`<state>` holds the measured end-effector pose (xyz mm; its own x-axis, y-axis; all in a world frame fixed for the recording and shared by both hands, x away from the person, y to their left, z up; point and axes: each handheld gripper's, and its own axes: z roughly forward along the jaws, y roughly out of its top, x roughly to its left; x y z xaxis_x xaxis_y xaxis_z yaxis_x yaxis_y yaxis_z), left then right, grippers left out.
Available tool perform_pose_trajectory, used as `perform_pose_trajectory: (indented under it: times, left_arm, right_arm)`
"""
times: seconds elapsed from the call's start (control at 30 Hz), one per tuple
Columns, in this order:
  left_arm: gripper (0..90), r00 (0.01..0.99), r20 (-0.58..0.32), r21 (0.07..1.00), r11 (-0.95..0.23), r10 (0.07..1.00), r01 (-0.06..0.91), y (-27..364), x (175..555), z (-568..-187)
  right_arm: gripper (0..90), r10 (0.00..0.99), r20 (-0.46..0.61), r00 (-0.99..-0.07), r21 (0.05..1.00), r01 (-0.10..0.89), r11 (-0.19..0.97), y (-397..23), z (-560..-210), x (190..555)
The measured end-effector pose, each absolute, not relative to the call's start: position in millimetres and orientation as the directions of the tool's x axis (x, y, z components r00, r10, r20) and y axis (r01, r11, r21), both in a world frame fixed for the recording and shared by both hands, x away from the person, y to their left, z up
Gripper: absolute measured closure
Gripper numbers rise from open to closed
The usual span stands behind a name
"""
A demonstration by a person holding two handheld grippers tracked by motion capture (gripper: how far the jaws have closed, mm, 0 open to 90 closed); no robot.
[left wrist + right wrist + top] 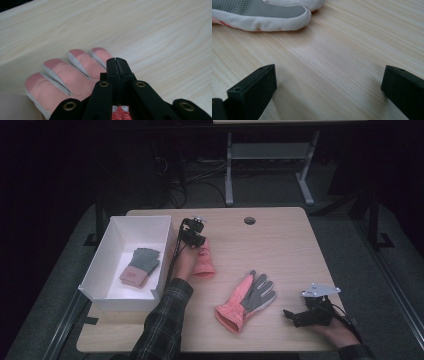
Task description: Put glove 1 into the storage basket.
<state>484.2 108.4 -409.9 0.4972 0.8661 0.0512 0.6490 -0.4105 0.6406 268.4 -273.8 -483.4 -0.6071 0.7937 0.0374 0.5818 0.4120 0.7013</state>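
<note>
- Wooden table (280, 240): pale grain, rounded corners, with a small round hole near its far edge; it carries everything listed below.
- White box (116, 228): open-topped, standing on the table's left part; a grey glove with a pink cuff (140, 266) lies flat inside it, fingers toward the far side.
- Second pink-and-grey glove (246, 301): lies flat on the table right of centre, grey palm up; long axis diagonal, cuff toward the near-left, fingers toward the far-right. In the right gripper view its grey fingertip with a white edge lies ahead of the jaws, apart from them.
- Pink glove (203, 260): the item in hand, just right of the box. In the high view its long axis runs roughly near-to-far, wider end toward the person. In the left gripper view its four pink fingers spread over the wood and point away from the camera, up and to the left.
- Left gripper (192, 238): jaws pressed together, with pink fabric pinched at their base and the glove's body beside and under them.
- Right gripper (292, 316): rests at the table's near-right edge, pointing left toward the second glove; jaws stand wide apart over bare wood, holding nothing.
</note>
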Motion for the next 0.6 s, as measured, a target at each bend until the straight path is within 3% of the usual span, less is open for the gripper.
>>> perform_pose_trajectory:
  times: [0.1, 0.23, 0.33, 0.47, 0.6]
  left_arm:
    - [76.1, 0.500, 0.024, 0.622, -0.405, 0.866, 0.671, 108, 491, -416]
    - [71.7, 0.514, -0.005, 0.618, -0.401, 0.858, 0.676, 103, 499, -423]
    - [67.8, 0.515, 0.022, 0.596, -0.424, 0.857, 0.682, 97, 504, -429]
    - [67.4, 0.507, 0.016, 0.563, -0.427, 0.862, 0.708, 95, 511, -442]
    - [73.0, 0.521, 0.064, 0.550, -0.466, 0.851, 0.693, 90, 510, -445]
  right_arm:
    - [0.0, 0.794, 0.038, -0.607, 0.701, 0.582, 0.412, -274, -483, 268]
    - [0.0, 0.792, 0.035, -0.609, 0.701, 0.580, 0.415, -274, -483, 268]
    - [0.0, 0.793, 0.038, -0.609, 0.702, 0.581, 0.413, -274, -483, 269]
    - [0.0, 0.792, 0.039, -0.610, 0.702, 0.581, 0.413, -274, -483, 269]
    - [0.0, 0.791, 0.038, -0.610, 0.702, 0.580, 0.414, -275, -483, 269]
